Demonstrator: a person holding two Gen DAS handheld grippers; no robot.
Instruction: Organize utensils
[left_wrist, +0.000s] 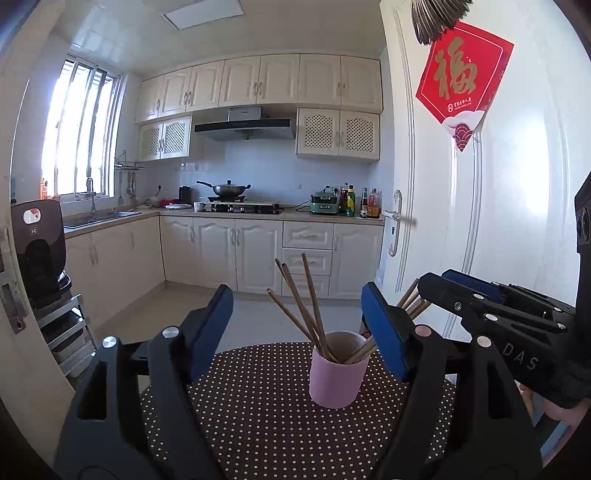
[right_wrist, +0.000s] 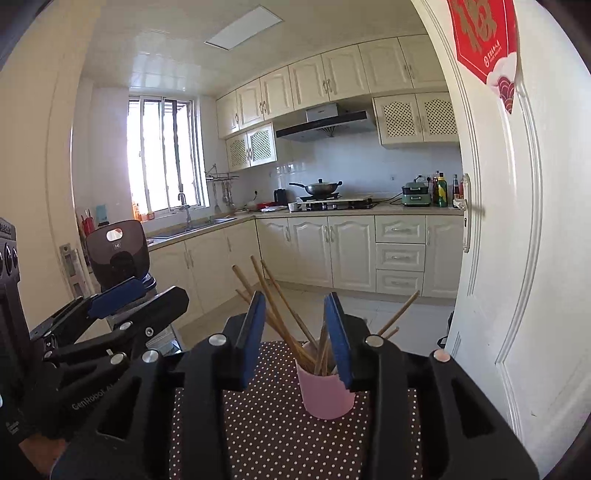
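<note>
Chopsticks: we see them standing fanned in the pink cup.
Cup: it sits upright on our polka-dot cloth.
Left gripper: we hold its jaws wide apart, nothing between the pads.
Right gripper: our jaws stand partly apart, gripping nothing, just before the cup.

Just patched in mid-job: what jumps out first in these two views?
A pink cup stuffed with wooden chopsticks stands on a polka-dot cloth, right ahead of both tools. The left tool is open, holding nothing. On the white door to the right hangs a red paper decoration.
</note>
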